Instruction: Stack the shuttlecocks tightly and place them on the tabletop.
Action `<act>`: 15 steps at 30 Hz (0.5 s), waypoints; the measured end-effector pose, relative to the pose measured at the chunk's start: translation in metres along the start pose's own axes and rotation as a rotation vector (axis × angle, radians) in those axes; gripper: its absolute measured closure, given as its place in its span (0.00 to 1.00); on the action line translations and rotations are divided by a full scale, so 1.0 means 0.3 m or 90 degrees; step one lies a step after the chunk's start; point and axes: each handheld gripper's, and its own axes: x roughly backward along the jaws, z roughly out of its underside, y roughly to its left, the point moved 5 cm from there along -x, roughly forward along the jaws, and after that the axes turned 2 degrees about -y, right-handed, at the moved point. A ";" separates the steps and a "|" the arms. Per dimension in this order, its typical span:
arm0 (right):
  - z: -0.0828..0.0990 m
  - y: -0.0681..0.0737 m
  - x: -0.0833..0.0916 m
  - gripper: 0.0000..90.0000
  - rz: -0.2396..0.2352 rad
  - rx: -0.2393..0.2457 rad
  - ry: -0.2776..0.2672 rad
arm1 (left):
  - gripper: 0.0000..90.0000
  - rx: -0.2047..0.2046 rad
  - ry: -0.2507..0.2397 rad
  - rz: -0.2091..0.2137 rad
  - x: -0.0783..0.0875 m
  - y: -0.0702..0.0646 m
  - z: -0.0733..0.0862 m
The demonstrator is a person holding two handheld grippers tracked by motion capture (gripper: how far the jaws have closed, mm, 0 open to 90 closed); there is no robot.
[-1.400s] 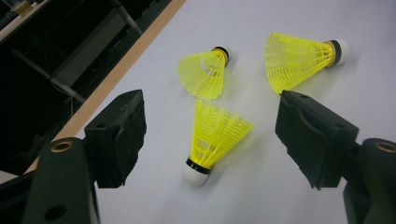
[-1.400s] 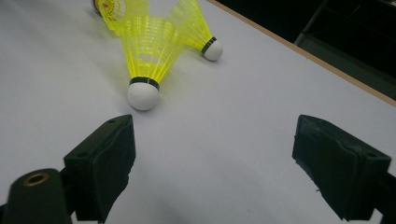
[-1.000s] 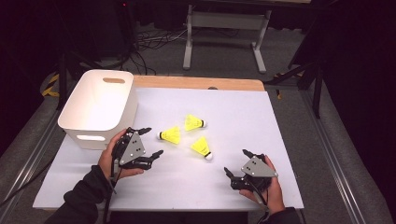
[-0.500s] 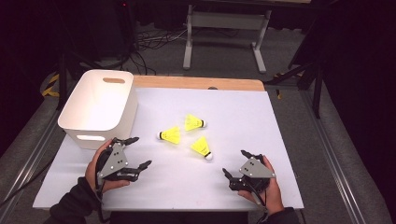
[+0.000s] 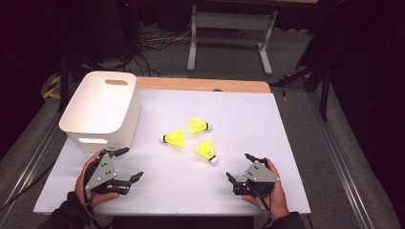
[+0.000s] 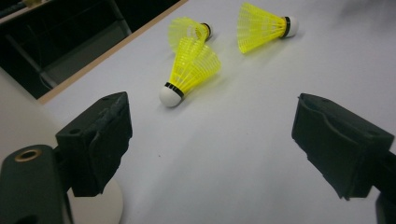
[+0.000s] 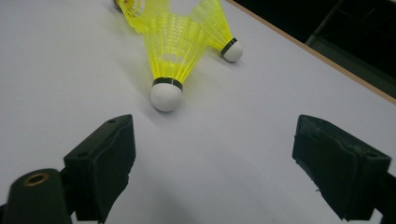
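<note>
Yellow ribbed plastic shuttlecocks point(image 5: 205, 149) w/ smooth white tips; matt white tabletop point(image 5: 248, 124), wood edge; glossy white plastic bin point(image 5: 102, 112); matt black jaws.

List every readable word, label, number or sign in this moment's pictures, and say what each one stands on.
None can be read.
White bin: plain walls, no label seen.
Three yellow shuttlecocks, left, rear, near: a dark band above each cork, no lettering legible on it.
Left gripper and right gripper: black jaws and grey plates, no marking visible.
White table sheet: blank.

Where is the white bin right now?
In the high view, the white bin sits at the table's left side, beyond the left tool and left of the three yellow shuttlecocks.
</note>
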 end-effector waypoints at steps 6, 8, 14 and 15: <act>-0.007 0.005 -0.004 0.16 -0.004 -0.009 -0.006 | 0.09 0.028 -0.012 0.005 0.049 0.022 0.034; -0.012 0.006 -0.004 0.16 -0.006 -0.016 -0.012 | 0.08 0.045 -0.017 -0.004 0.076 0.041 0.054; -0.037 -0.005 0.007 0.17 -0.005 -0.061 -0.045 | 0.08 0.064 -0.014 -0.012 0.109 0.058 0.087; -0.037 -0.005 0.007 0.17 -0.005 -0.061 -0.045 | 0.08 0.065 -0.013 -0.013 0.114 0.060 0.090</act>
